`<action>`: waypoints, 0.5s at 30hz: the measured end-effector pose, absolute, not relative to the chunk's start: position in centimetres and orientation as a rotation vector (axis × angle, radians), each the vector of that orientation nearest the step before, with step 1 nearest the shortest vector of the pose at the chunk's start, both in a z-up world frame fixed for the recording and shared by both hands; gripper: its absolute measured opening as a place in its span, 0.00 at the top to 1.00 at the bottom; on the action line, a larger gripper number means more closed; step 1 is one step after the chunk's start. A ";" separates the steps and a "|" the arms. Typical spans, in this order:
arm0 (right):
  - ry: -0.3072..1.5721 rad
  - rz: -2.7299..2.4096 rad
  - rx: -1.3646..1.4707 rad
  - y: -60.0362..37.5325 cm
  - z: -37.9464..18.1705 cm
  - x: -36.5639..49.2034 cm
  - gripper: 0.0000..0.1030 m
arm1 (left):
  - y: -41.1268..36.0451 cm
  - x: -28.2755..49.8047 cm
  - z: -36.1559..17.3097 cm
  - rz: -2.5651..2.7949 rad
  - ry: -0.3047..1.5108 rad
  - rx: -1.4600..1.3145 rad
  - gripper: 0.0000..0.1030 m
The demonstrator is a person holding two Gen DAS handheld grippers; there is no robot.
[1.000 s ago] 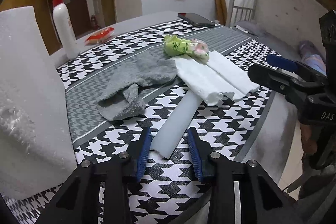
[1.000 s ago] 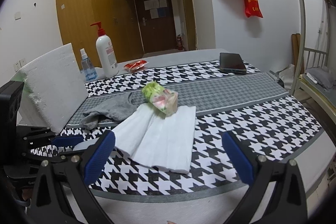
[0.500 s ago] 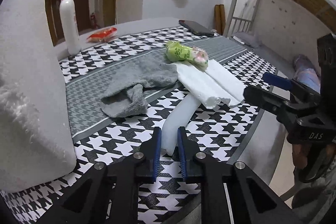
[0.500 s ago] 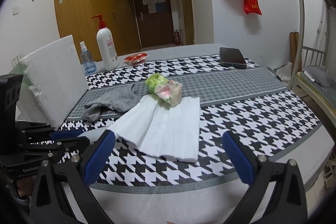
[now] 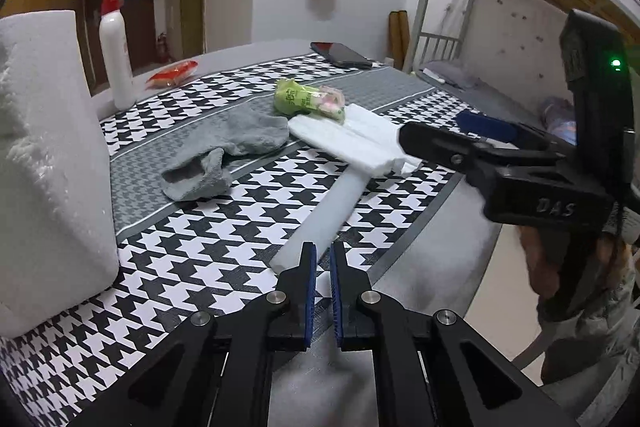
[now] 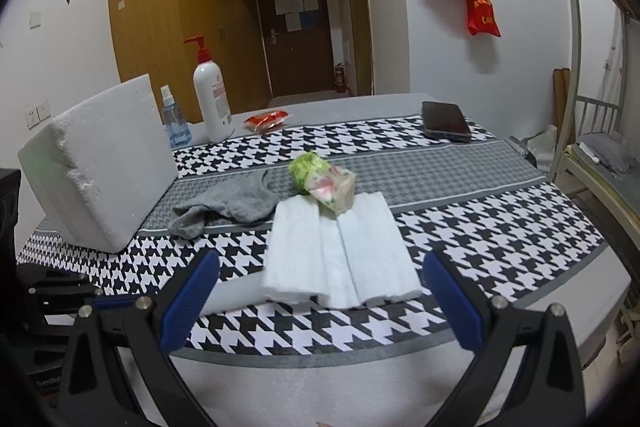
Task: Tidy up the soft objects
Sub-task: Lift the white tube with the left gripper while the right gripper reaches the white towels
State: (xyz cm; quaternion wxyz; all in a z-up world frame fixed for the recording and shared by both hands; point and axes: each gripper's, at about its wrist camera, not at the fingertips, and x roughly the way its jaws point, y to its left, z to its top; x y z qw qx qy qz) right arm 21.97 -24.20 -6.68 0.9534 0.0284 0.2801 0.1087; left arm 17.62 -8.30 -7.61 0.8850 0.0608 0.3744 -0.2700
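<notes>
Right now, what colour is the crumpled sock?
Grey; the crumpled fabric sock shows best in the left wrist view.

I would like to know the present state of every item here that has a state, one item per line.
Left tongs: nearly shut at the near end of the long white foam strip; grip unclear.
Right tongs: open, empty.
Folded white padding sheet: flat, folded.
Grey sock: crumpled.
Green tissue packet: resting partly on the padding.
Black phone: screen dark.
</notes>
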 end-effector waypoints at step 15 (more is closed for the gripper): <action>0.555 0.207 0.123 -26.2 -7.1 21.2 0.00 | -10.6 19.7 -7.2 -0.664 0.788 0.316 0.38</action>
